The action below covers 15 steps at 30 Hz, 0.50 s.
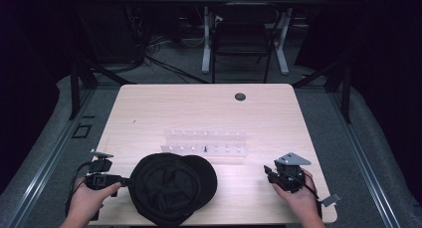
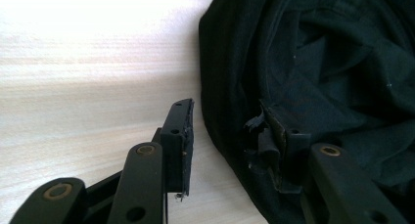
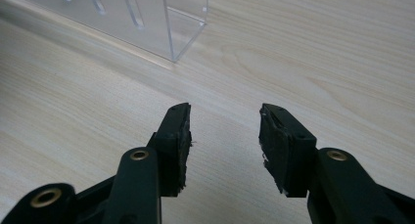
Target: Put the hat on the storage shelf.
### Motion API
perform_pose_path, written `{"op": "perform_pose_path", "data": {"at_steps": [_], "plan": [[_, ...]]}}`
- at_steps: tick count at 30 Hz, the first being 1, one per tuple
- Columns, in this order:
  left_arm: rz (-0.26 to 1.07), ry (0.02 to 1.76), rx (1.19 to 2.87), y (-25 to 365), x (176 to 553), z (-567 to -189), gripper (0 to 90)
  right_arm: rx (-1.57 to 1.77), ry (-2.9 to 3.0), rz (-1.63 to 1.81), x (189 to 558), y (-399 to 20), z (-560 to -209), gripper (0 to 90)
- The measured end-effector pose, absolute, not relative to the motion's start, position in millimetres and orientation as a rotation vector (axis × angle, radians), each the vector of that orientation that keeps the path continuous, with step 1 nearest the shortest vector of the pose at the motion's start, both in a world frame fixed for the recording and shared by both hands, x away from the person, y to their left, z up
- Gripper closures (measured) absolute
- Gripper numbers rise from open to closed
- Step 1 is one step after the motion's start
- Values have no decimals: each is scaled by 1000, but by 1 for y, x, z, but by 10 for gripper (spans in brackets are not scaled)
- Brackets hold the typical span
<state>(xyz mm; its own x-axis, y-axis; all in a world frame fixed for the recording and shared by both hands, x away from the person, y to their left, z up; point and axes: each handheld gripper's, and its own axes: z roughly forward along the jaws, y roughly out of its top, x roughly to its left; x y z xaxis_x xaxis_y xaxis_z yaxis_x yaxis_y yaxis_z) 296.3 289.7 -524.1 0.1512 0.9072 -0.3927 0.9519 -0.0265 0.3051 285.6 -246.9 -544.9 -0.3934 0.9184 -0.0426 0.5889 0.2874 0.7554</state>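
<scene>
Black cap [image 1: 171, 188] lies upside down near the bench's [image 1: 149, 108] near edge, left of centre, hollow side up with the lining crumpled inside; its brim points toward the right side of the bench. My left tongs [image 1: 124, 179] sit at the near left corner, held low in my left hand [image 1: 89, 198], tips reaching the cap's left rim. In the left gripper view the jaws stand apart around that rim: one pad [image 2: 178, 145] rests over bare wood outside the cap [image 2: 318, 77], the other pad [image 2: 274, 145] lies against the dark fabric inside the rim. Fabric sits between them, but the pads have not come together on it, so these tongs are open. My right tongs [image 1: 271, 174] are at the near right corner, held in my right hand [image 1: 298, 198], grey plate on top, tips pointing left toward the middle of the bench, apart from the cap. In the right gripper view these tongs [image 3: 225, 136] are spread wide with nothing between them, bare wood [image 3: 318, 62] beneath. Clear plastic rack [image 1: 205, 146] stands at mid-bench, just beyond the cap, long side running left to right; its near corner [image 3: 176, 33] shows ahead of my right tongs. Small dark round hole [image 1: 240, 96] in the bench near the far edge.
</scene>
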Motion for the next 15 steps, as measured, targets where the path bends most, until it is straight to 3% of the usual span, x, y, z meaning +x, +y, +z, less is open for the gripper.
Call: {"op": "perform_pose_path", "data": {"at_steps": [15], "plan": [[-177, 1834, 1926, 288, 300, -537, 639, 1350, 2080, 931, 286, -247, -545, 545]]}}
